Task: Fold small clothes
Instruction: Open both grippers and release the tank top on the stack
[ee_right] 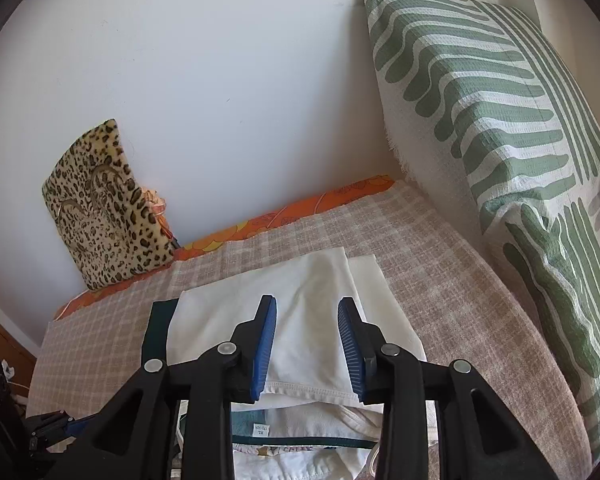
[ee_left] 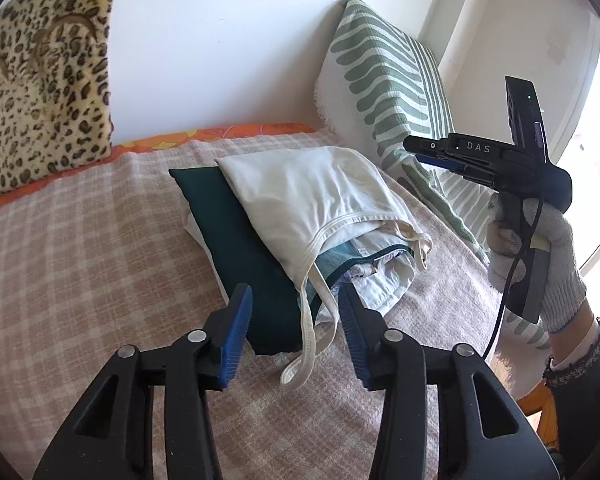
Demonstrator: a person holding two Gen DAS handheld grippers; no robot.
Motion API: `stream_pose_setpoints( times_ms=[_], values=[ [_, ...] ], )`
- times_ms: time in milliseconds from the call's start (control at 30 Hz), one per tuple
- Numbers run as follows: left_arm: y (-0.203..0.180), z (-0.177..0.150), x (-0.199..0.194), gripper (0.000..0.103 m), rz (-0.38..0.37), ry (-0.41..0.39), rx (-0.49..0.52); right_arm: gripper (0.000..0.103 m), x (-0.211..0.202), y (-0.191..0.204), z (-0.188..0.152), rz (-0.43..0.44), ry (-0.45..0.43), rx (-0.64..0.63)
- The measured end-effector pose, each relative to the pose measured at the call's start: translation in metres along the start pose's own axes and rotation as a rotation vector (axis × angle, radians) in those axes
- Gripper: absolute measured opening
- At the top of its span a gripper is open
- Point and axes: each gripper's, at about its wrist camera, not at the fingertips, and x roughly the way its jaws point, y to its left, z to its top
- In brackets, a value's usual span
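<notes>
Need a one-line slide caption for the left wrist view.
Open left gripper above a white tank top topping a folded clothes stack on the checked blanket; gloved hand holds right gripper aloft.

Folded white tank top (ee_left: 312,196) lies on top of a stack of folded small clothes on the checked blanket (ee_left: 80,248), shoulder straps (ee_left: 304,344) trailing loose off the near edge onto the blanket. Under it a folded dark green garment (ee_left: 236,248) sticks out to the left. More pale folded pieces (ee_left: 384,280) show at the near side.
</notes>
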Motion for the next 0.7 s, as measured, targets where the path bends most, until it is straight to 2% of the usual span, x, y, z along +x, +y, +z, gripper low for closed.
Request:
stream_pose_setpoints(
  times_ms=[33, 133, 233, 300, 367, 467, 500, 600, 700],
  values=[
    [-0.003, 0.000, -0.008, 0.059, 0.011, -0.025, 0.017, 0.036, -0.005, 0.005, -0.001, -0.004, -0.005, -0.011],
    [-0.010, 0.000, -0.026, 0.060, 0.034, -0.063, 0.052, 0.037, -0.020, 0.018, -0.004, -0.006, -0.016, -0.031],
    [-0.012, -0.002, -0.037, 0.069, 0.039, -0.075, 0.042, 0.038, -0.035, 0.033, -0.009, -0.008, -0.029, -0.054],
    [-0.015, -0.005, -0.044, 0.071, 0.048, -0.084, 0.050, 0.046, -0.043, 0.044, -0.013, -0.012, -0.035, -0.068],
    [-0.019, -0.008, -0.050, 0.071, 0.052, -0.085, 0.060, 0.060, -0.051, 0.054, -0.018, -0.018, -0.041, -0.080],
    [-0.025, -0.013, -0.061, 0.078, 0.064, -0.091, 0.089, 0.066, -0.062, 0.068, -0.027, -0.034, -0.048, -0.104],
    [-0.026, -0.014, -0.065, 0.078, 0.072, -0.099, 0.098, 0.074, -0.065, 0.072, -0.030, -0.042, -0.051, -0.108],
    [-0.022, -0.017, -0.076, 0.080, 0.066, -0.110, 0.090, 0.087, -0.078, 0.080, -0.041, -0.060, -0.070, -0.094],
    [-0.016, -0.020, -0.085, 0.080, 0.052, -0.122, 0.053, 0.089, -0.084, 0.084, -0.047, -0.061, -0.064, -0.072]
  ],
)
